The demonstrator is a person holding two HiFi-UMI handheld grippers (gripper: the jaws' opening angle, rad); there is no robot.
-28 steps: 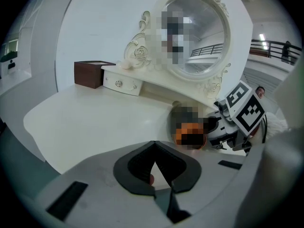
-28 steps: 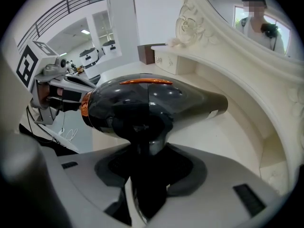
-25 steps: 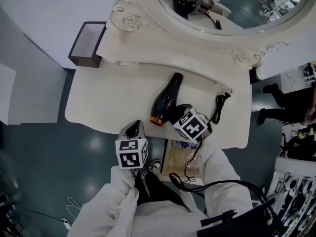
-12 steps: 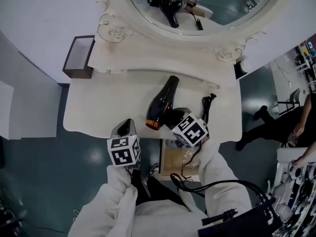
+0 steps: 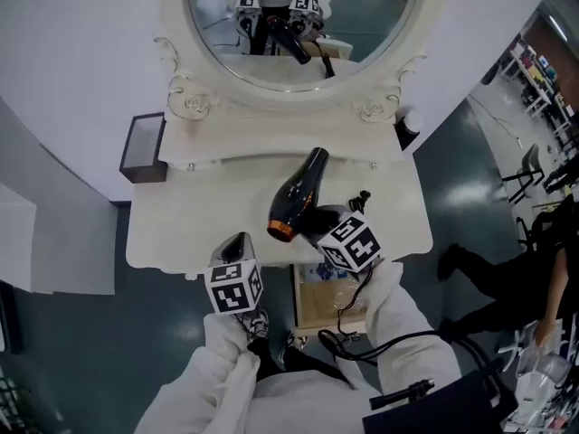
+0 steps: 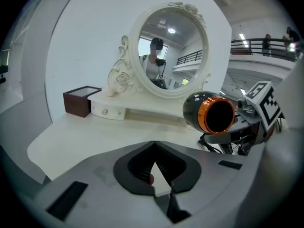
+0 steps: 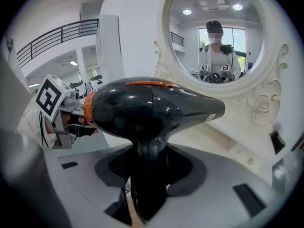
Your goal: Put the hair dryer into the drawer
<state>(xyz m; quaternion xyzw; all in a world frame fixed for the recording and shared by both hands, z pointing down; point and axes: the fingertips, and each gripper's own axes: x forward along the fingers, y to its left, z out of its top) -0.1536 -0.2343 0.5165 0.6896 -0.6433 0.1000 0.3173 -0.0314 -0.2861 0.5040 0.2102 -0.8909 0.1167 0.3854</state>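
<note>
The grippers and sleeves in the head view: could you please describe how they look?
Both the left gripper and right gripper have grey bodies, dark ribbed pads and a white cube with black square markers. The sleeves are white and loose; a black cable runs by the right one.

The hair dryer (image 5: 297, 195), glossy black with an orange ring at its rear, is held above the desk's (image 5: 181, 224) front edge. Its handle is gripped in the right claw (image 7: 149, 170), and its nozzle points toward the back edge. The drawer (image 5: 312, 310) stands pulled out beneath that front edge, right of centre.
</note>
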